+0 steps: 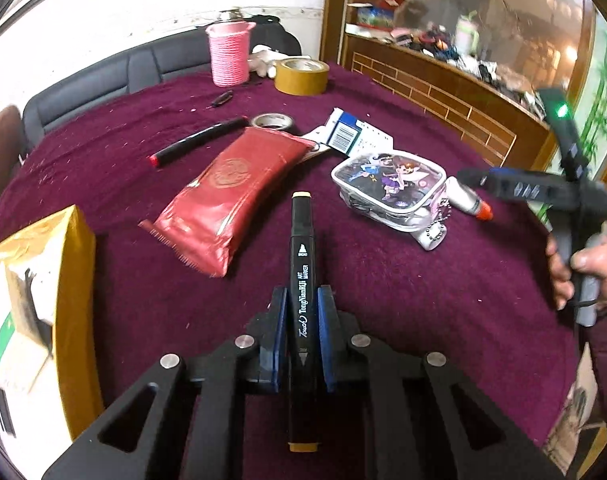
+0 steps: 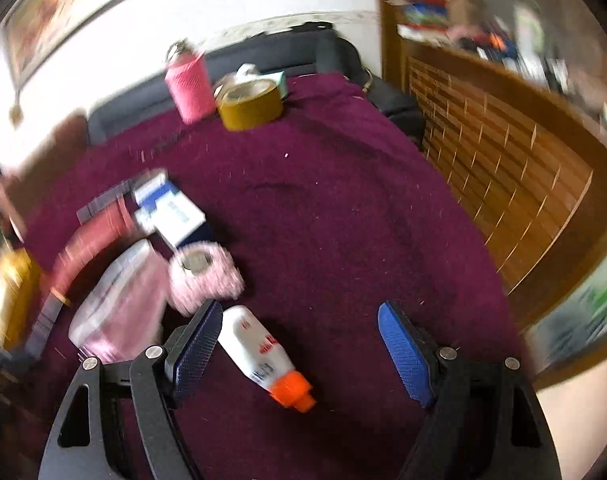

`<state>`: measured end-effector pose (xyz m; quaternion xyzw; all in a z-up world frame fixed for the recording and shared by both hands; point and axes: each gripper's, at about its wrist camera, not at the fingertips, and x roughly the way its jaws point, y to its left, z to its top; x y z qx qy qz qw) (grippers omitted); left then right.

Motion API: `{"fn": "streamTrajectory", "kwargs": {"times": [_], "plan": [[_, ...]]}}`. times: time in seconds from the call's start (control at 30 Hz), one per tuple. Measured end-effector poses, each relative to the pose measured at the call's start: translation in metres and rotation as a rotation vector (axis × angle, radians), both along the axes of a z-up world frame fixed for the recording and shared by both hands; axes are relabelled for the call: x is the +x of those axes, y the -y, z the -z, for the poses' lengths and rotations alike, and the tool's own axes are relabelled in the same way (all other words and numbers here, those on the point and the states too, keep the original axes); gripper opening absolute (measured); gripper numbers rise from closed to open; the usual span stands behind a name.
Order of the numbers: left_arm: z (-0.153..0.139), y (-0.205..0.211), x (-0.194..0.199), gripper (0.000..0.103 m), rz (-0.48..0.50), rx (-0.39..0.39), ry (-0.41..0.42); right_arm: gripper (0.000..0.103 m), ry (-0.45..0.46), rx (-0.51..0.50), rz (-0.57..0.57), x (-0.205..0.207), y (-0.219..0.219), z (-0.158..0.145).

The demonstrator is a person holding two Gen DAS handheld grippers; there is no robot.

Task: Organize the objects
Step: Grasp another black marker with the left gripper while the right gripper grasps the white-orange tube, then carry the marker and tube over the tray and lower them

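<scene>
Black marker (image 1: 302,300) near centre, pinched between blue pads, reads "Touch TongNianRiJi" in white along the barrel, then small "ART MARKER" and a nib icon higher up. Blue and white box (image 1: 345,130) further back shows a barcode, digits too small to read. Red pouch (image 1: 227,200) has a round embossed seal, unreadable; red print on the white orange-capped bottle (image 2: 259,350) is blurred, can't read.
</scene>
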<state>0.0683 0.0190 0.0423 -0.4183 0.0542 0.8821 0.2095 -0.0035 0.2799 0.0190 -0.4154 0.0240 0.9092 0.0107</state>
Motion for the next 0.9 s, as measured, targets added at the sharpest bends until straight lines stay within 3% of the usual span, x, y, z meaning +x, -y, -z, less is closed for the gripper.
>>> {"fn": "streamTrajectory", "kwargs": {"times": [0.13,0.2,0.23,0.3,0.6,0.9], "plan": [[-0.004,0.012,0.010,0.014,-0.023,0.050,0.022,0.079,0.012,0.069,-0.044,-0.005,0.012,0.010],[-0.006,0.018,0.015,0.014,-0.035,0.067,0.024,0.059,0.043,0.064,-0.052,-0.008,0.014,0.018],[-0.007,0.020,0.017,0.014,-0.038,0.070,0.020,0.041,0.058,0.060,-0.053,-0.010,0.015,0.021],[-0.010,0.022,0.021,0.014,-0.046,0.071,0.004,0.029,0.053,0.045,-0.048,-0.010,0.015,0.023],[-0.018,0.037,0.037,0.014,-0.056,0.139,-0.006,0.029,0.045,-0.117,-0.003,0.015,-0.001,0.009],[-0.023,0.050,0.060,0.014,-0.058,0.204,-0.003,0.029,0.028,-0.201,-0.057,0.044,0.018,-0.010]]}}
